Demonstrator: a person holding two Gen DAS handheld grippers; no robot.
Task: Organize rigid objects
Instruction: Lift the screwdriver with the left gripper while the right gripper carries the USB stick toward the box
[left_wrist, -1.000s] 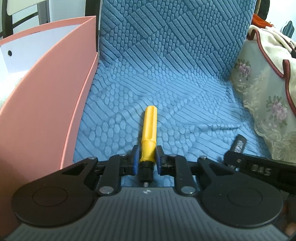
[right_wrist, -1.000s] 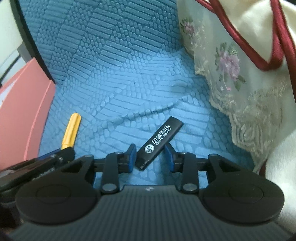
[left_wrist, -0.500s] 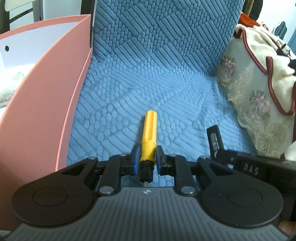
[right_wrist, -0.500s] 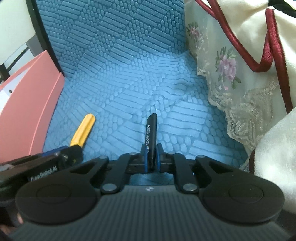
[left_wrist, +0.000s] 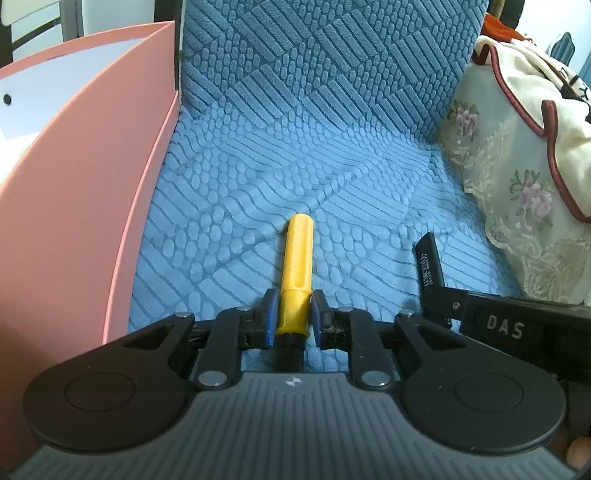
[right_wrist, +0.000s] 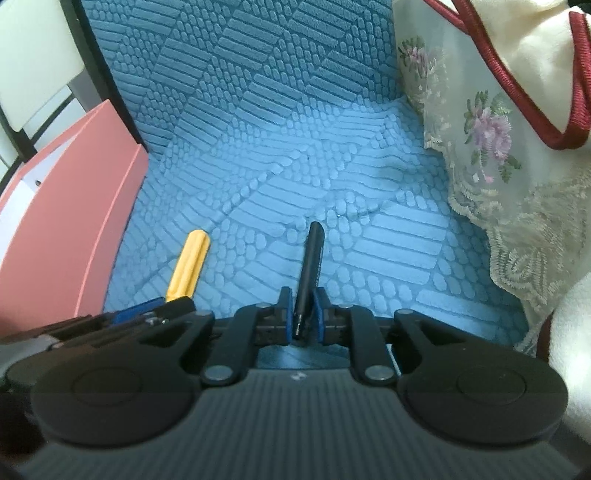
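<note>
The yellow screwdriver handle (left_wrist: 296, 273) is clamped by the left gripper (left_wrist: 292, 319) above the blue textured cover (left_wrist: 332, 155). The flat black bar (right_wrist: 309, 273), turned on edge, sits between the right gripper (right_wrist: 303, 316) pads; jaws were just closing, then eased a bit. Pink box (left_wrist: 74, 206) stands at left.

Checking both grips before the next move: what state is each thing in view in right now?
Left gripper: shut on the yellow handle.
Yellow handle: held by its near end, pointing away.
Right gripper: shut on the black stick, jaws just eased slightly.
Black stick: held on edge.
Pink box: open-topped, nothing visible inside.
</note>
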